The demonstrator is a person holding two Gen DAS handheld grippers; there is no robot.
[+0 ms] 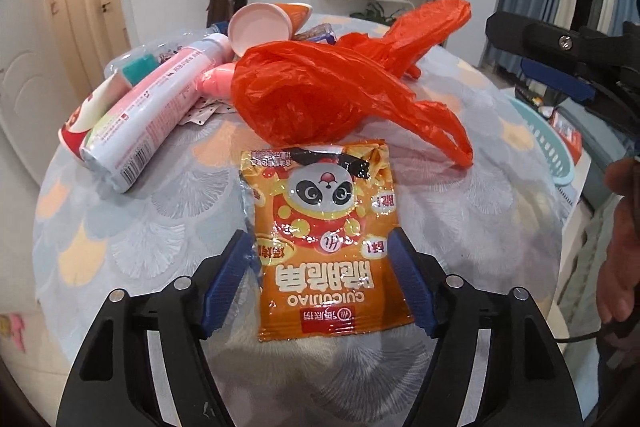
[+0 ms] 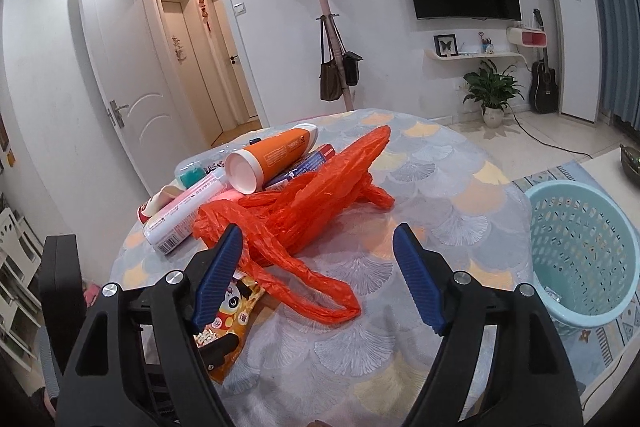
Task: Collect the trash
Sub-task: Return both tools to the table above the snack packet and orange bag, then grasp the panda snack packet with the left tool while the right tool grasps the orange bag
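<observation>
**Left jaws straddle the snack packet, basket waiting off the table**

The left gripper (image 1: 318, 267) has its jaws wide, one blue pad on either side of the orange panda snack packet (image 1: 326, 239); the pads look close to the packet's edges but do not seem to press on it, so it lies flat and unheld on the table (image 1: 132, 227). That spread suits a pinch across the packet's width, which I judge to be the step in hand.

The right gripper (image 2: 318, 273) also stands wide and empty, hovering above the cloth near the packet, with nothing between its jaws but a trailing loop of the red plastic bag (image 2: 308, 215).

Just beyond the packet the red bag sprawls crumpled. Behind the bag sit a pink-and-white tube (image 1: 160, 107) and an orange bottle (image 2: 276, 153), lying on their sides. Well to the packet's right, off the table's edge, stands a pale blue laundry-style basket (image 2: 580, 247), likely the bin for all this trash
</observation>
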